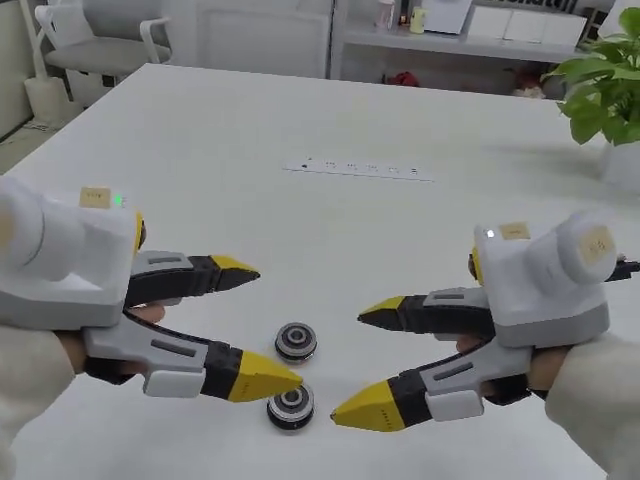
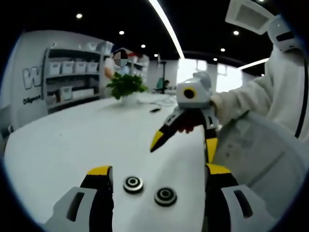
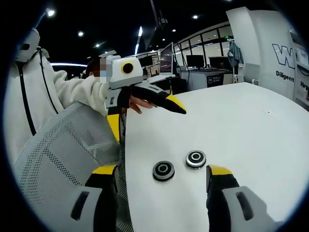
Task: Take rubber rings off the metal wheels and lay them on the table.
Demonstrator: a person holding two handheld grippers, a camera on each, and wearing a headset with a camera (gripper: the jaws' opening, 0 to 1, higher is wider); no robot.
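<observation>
**Head view.** My left gripper (image 1: pixel 275 325) and my right gripper (image 1: pixel 348 366) hover with jaws spread wide and nothing between them. Their tips face each other across two metal wheels, the far wheel (image 1: pixel 296 341) and the near wheel (image 1: pixel 291 407). Both wheels lie flat and just beside each other on the white table (image 1: pixel 250 150), with dark rubber rings on them. This view adds a power strip (image 1: pixel 360 168) and a potted plant (image 1: pixel 600 90). **Left gripper view.** Adds shelves of bins (image 2: pixel 72 77). **Right gripper view.** Adds a mesh chair back (image 3: pixel 58 145).
</observation>
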